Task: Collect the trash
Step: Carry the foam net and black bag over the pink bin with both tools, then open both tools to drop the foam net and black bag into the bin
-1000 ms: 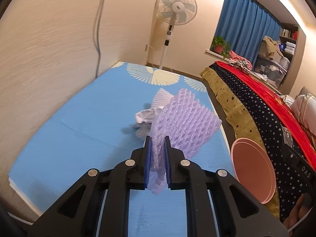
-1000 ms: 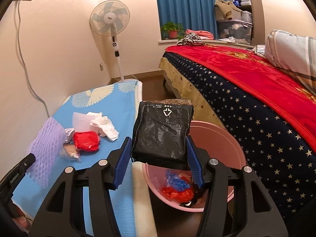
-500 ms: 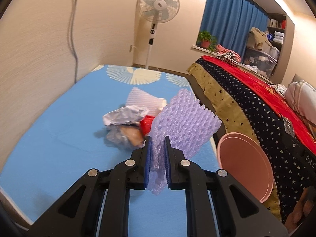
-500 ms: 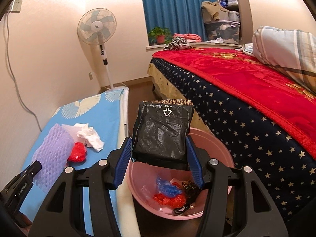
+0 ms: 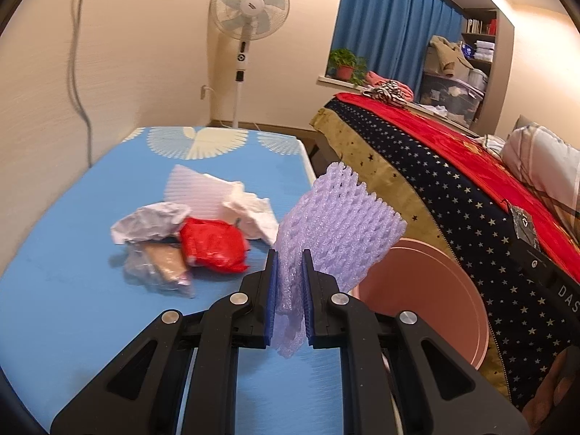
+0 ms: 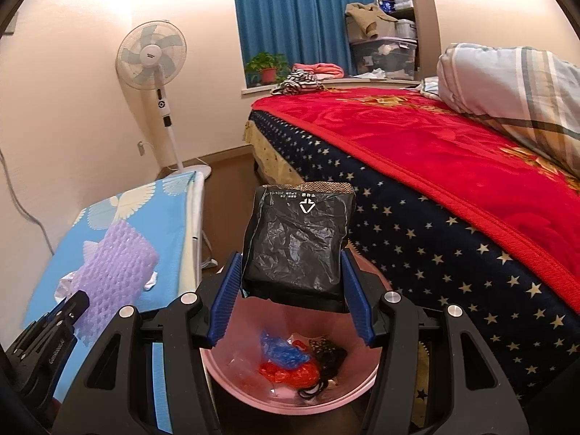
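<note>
My left gripper (image 5: 289, 264) is shut on a purple foam net sleeve (image 5: 337, 224), held above the blue mat near its right edge; the sleeve also shows in the right wrist view (image 6: 116, 275). My right gripper (image 6: 291, 282) is shut on a black plastic bag (image 6: 297, 243), held over the pink bin (image 6: 348, 395), which holds red, blue and black trash. The bin shows in the left wrist view (image 5: 427, 297) to the right of the mat. On the mat lie a red wrapper (image 5: 212, 246), crumpled white paper (image 5: 250, 206), white foam (image 5: 195, 188) and a clear bag (image 5: 159, 264).
The blue mat (image 5: 72, 290) lies along the wall on the left. A bed with a red and starred blanket (image 6: 453, 195) runs along the right, close to the bin. A standing fan (image 5: 248, 18) is at the far end of the mat.
My left gripper has swung right and drawn back with the sleeve, bringing the trash pile into full view. My right gripper has moved over the bin with the black bag.
</note>
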The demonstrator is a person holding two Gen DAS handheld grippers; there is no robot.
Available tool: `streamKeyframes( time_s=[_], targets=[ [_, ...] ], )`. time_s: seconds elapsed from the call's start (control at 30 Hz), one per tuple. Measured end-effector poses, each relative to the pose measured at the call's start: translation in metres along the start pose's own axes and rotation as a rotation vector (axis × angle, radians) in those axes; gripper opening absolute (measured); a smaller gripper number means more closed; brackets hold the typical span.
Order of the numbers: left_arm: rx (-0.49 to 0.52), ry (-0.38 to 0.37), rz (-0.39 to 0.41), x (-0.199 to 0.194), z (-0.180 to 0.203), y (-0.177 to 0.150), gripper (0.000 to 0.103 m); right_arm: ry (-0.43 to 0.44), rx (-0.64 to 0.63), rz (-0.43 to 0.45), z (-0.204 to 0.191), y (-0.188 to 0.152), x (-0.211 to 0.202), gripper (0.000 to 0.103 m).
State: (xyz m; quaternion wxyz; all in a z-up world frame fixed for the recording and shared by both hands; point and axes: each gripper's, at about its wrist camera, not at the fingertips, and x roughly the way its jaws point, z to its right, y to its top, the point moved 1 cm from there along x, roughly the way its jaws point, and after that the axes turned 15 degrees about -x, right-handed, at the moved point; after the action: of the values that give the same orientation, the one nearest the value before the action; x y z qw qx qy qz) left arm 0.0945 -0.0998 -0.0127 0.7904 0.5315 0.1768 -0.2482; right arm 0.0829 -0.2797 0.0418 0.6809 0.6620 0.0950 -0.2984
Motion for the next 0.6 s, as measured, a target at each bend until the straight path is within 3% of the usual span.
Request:
streamKeyframes(
  time_s=[0.6],
  targets=[
    [0.078, -0.068, -0.051, 0.032, 0.046, -0.02, 0.012, -0.064, 0.025, -0.046, 0.018, -0.007, 0.016, 0.055]
  ],
)
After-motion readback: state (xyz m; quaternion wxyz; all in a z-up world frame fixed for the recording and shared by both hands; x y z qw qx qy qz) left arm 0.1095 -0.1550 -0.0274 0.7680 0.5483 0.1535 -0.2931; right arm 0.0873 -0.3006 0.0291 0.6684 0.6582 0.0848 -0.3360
